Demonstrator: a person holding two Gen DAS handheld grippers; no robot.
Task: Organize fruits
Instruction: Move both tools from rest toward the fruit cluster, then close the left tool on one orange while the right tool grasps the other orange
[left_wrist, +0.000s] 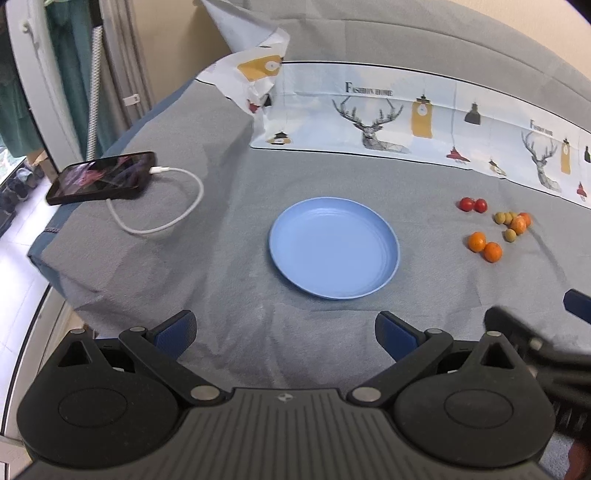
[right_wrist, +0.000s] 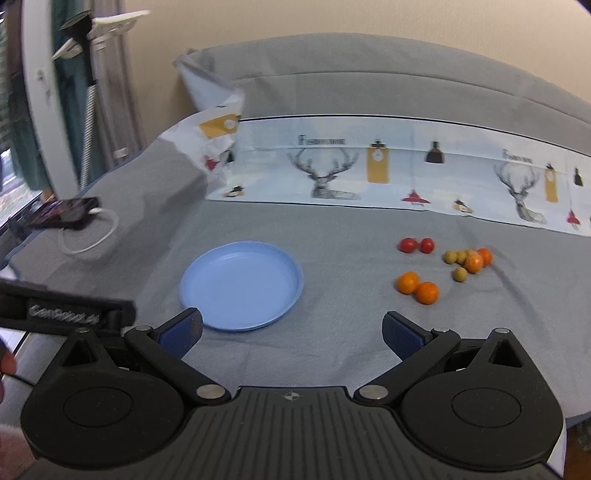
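An empty blue plate lies on the grey cloth. To its right sit two red tomatoes, two oranges, and a cluster of small green fruits mixed with more oranges. My left gripper hovers open, near of the plate, holding nothing. My right gripper is open too, between the plate and the fruits, near side. The right gripper's blurred body shows at the right of the left wrist view.
A phone on a white charging cable lies at the far left near the cloth's edge. A printed deer-pattern sheet runs along the back. The left gripper's body crosses the right wrist view's left side.
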